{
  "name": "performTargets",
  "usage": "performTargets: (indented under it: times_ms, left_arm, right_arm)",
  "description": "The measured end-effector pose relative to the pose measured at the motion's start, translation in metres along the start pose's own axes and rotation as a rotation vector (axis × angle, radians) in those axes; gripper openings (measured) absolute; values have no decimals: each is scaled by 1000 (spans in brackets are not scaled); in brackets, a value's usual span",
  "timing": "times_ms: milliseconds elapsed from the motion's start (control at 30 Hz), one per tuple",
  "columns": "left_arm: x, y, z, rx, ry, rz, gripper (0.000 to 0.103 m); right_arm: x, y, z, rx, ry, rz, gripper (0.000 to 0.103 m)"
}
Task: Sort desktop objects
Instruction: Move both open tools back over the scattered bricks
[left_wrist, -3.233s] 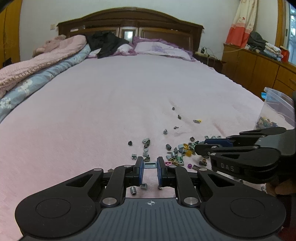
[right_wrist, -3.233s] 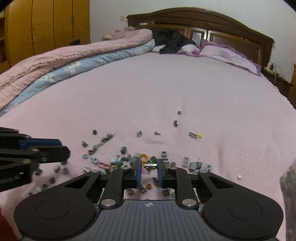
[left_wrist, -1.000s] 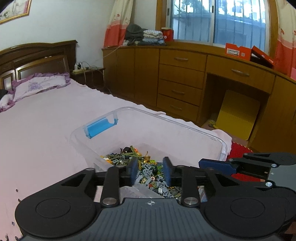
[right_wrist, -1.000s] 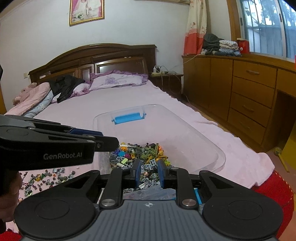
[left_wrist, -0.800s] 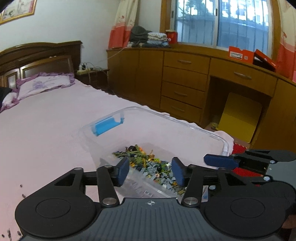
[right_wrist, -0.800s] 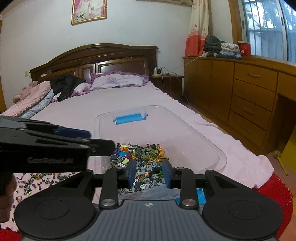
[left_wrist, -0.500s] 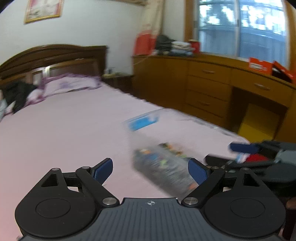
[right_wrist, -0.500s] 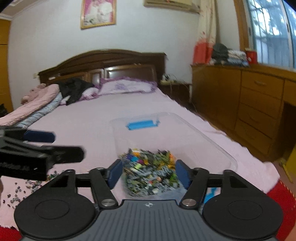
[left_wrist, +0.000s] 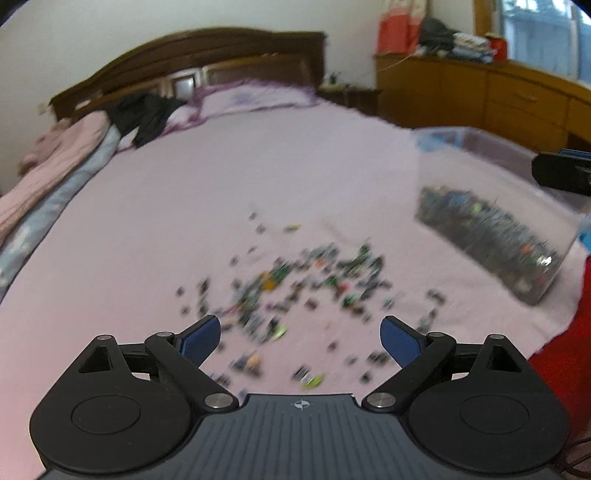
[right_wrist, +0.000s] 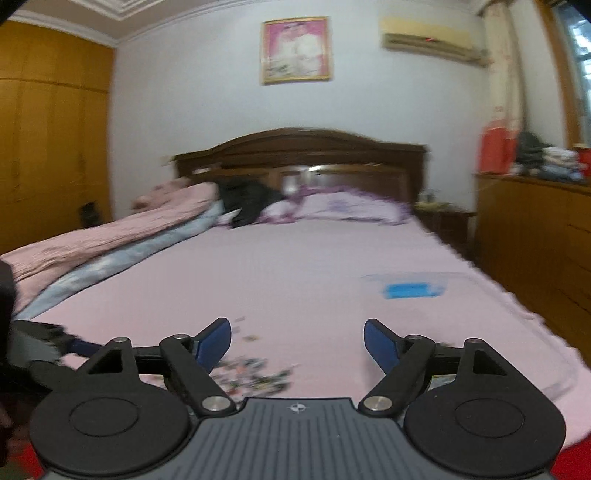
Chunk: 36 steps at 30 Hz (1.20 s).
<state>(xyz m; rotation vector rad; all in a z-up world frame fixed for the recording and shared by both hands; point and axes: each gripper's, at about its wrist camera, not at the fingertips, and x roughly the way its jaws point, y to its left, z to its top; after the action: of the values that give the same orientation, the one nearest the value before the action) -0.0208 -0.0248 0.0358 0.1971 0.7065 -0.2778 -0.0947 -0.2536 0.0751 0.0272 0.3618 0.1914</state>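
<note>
Pink sheet (left_wrist: 258, 177) covers the bed, and on it a blurred scatter of small toy bricks (left_wrist: 295, 291) lies just ahead of the left gripper (left_wrist: 299, 336), whose blue-padded jaws stand wide apart with nothing between them. To the right of the scatter sits a clear plastic bin (left_wrist: 517, 162) holding more bricks. The right gripper (right_wrist: 297, 341) hangs above the bed edge, jaws equally wide and empty; the bin's blue handle (right_wrist: 410, 290) shows ahead to its right

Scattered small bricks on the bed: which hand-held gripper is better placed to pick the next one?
Probably the left hand-held gripper: open, with the scattered bricks ahead between its fingers. The right hand-held gripper, also open, looks up the bed.
</note>
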Motion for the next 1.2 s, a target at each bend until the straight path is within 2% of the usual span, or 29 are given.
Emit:
performTargets:
  times_ms: [133,267,500,600,900,967,1067,1200]
  left_arm:
    - [-3,14,-15,-26,30,41,94]
    - [1,24,-32,-47,62,68,94]
    - [13,34,-49,-78,108,93,94]
    - [17,38,-53,-93,119,105,94]
    - [24,36,-57,-95,126,108,94]
    - [24,36,-54,-109,97,106,87]
    - [31,41,-48,-165,75,96,69]
    - [49,54,-44,-328,95,72,50]
  right_arm:
    - [16,36,-10,-82,115,83,82]
    - [40,59,-24,-171,292,86,83]
    - [70,47,-47,-107,509,42,83]
    - [77,41,-63,-94,557,24,83]
    - [88,27,-91,-65,613,31,83]
    - [91,25,-95,-53,625,31,83]
    - [96,24,-101,-46,634,29,83]
    - [98,26,-104,-59,633,26,85]
